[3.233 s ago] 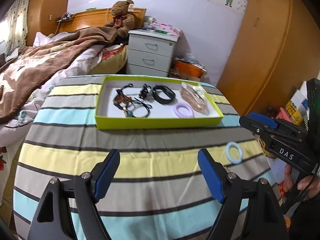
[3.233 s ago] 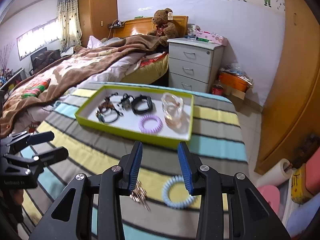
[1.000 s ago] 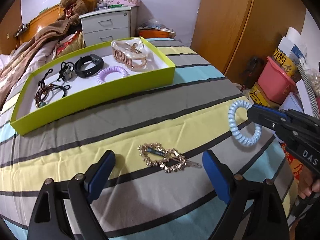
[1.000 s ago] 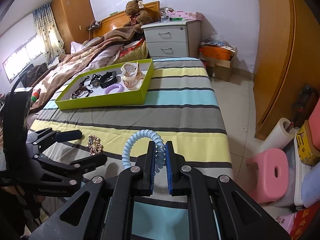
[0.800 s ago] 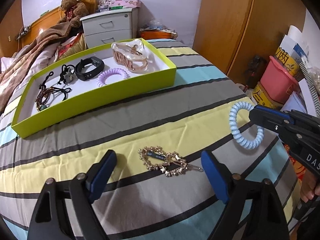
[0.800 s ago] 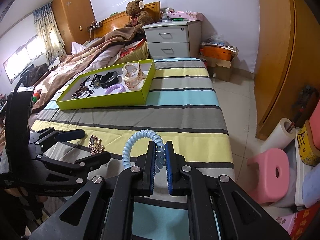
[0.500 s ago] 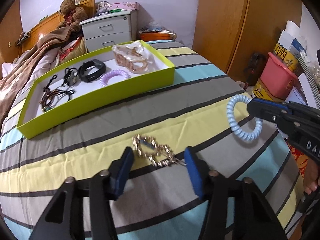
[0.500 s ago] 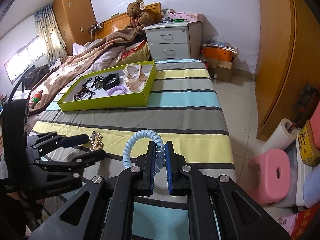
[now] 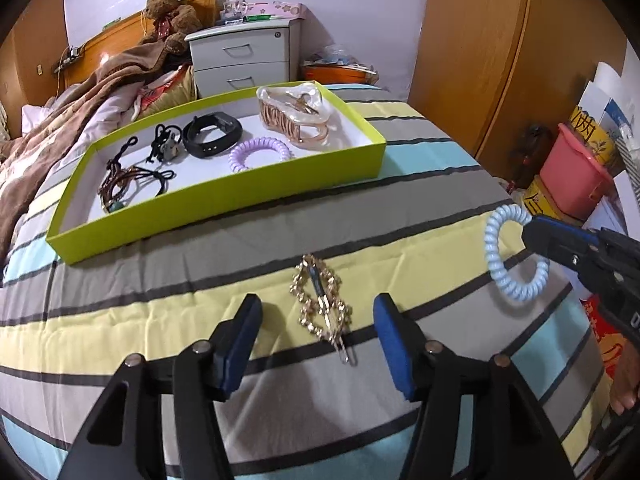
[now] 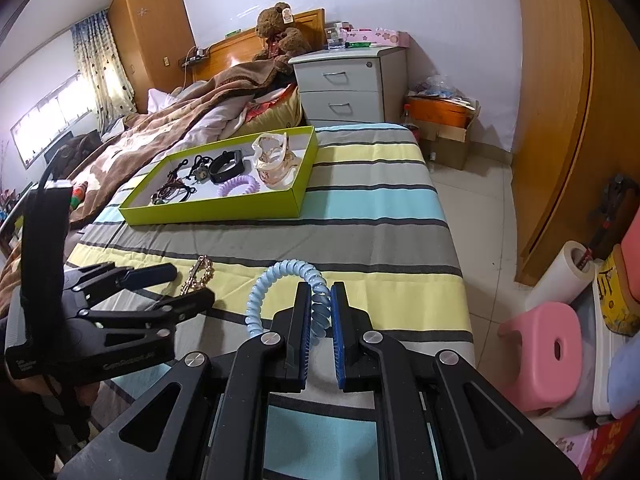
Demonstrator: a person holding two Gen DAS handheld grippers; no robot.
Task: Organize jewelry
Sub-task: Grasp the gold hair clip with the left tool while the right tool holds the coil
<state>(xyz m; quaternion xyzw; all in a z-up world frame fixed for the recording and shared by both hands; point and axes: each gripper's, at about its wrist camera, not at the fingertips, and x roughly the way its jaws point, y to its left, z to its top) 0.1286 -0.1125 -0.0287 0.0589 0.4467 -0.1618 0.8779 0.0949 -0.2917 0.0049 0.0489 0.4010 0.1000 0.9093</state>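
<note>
A gold chain hair clip (image 9: 324, 304) lies on the striped cloth; it also shows in the right wrist view (image 10: 198, 274). My left gripper (image 9: 318, 332) is open, its blue pads on either side of the clip, low over the cloth. My right gripper (image 10: 320, 312) is shut on a light blue spiral hair tie (image 10: 280, 284) and holds it above the cloth; the hair tie also shows at the right of the left wrist view (image 9: 510, 256). A lime green tray (image 9: 224, 208) holds a purple spiral tie (image 9: 260, 154), a black band, dark cords and a large claw clip (image 9: 294, 114).
The striped table ends at the right, where a pink stool (image 10: 548, 348), a paper roll and boxes stand on the floor. A bed with a brown blanket and a grey nightstand (image 10: 348, 84) lie behind the tray (image 10: 224, 208).
My left gripper has moved forward and narrowed around the gold clip, which now lies between its pads. My right gripper still holds the blue hair tie in about the same place.
</note>
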